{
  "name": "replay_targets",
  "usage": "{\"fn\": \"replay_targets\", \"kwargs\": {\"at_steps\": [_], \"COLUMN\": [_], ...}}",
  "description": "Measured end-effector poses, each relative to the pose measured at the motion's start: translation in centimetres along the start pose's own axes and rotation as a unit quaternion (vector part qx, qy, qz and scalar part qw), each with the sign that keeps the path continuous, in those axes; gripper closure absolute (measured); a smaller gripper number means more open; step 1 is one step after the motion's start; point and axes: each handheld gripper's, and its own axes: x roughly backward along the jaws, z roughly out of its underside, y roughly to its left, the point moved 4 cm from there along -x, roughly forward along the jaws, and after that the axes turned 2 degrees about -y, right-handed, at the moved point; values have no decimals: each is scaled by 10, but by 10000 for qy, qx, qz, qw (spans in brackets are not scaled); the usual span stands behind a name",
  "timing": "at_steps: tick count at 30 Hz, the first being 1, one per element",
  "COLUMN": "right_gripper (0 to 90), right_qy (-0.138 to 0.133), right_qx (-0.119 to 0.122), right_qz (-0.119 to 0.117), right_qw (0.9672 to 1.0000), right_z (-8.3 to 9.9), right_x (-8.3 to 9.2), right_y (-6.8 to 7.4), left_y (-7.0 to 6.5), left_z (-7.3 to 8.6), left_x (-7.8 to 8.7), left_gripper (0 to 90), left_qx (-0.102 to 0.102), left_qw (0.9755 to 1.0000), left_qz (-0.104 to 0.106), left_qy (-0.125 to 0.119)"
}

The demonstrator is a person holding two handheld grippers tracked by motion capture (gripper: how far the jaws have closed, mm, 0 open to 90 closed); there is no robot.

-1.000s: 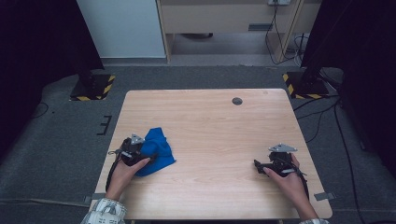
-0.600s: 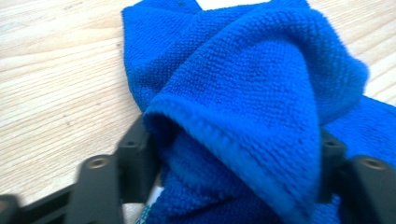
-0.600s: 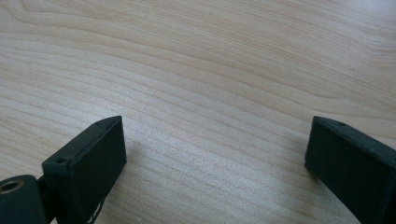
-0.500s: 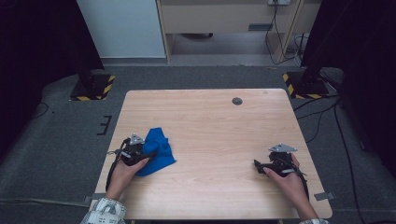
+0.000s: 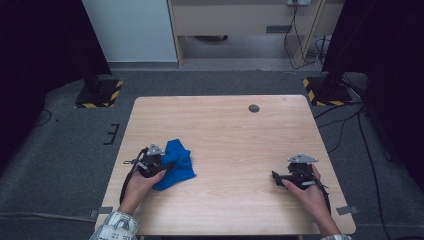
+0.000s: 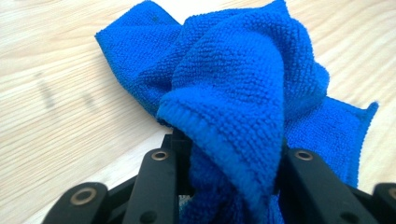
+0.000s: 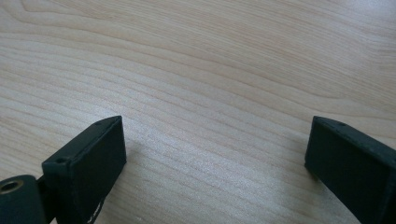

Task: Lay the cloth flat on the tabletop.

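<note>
A blue microfibre cloth (image 5: pixel 180 161) lies crumpled on the front left of the wooden table (image 5: pixel 225 125). My left gripper (image 5: pixel 166 165) is at the cloth's left edge. Its jaws have just been closing, and a raised fold of the cloth (image 6: pixel 233 93) is now pinched between them in the left gripper view, where the left gripper (image 6: pixel 229 151) is half buried in fabric. My right gripper (image 5: pixel 276 177) rests on the front right of the table, pointing left. Its jaws stand wide apart in the right gripper view, and bare wood lies between the fingers of the right gripper (image 7: pixel 215 144).
A small dark round grommet (image 5: pixel 254 108) sits near the table's far edge, right of centre. Black stands with yellow-striped bases (image 5: pixel 97 95) flank the table on the floor. Cables trail from both grippers toward the front edge.
The left gripper's jaws have closed on the cloth's edge and bunched it up. The hand and the cloth have shifted slightly to the right. The right hand has not moved.
</note>
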Motion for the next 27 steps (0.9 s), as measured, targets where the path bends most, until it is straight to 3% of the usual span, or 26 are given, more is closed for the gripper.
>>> {"fn": "replay_targets", "kwargs": {"at_steps": [19,27], "right_gripper": [52,51], "right_qy": [0,0], "right_qx": [-3,-8], "right_qz": [7,2], "right_qw": [10000,10000], "right_z": [0,0], "right_x": [0,0], "right_y": [0,0], "left_y": [-54,-77], "left_z": [-31,-43], "left_x": [-13,-27], "left_gripper": [681,682], "left_qx": [-332,-513], "left_qw": [9976,9960], "left_qz": [533,687], "left_qy": [-304,-250]}}
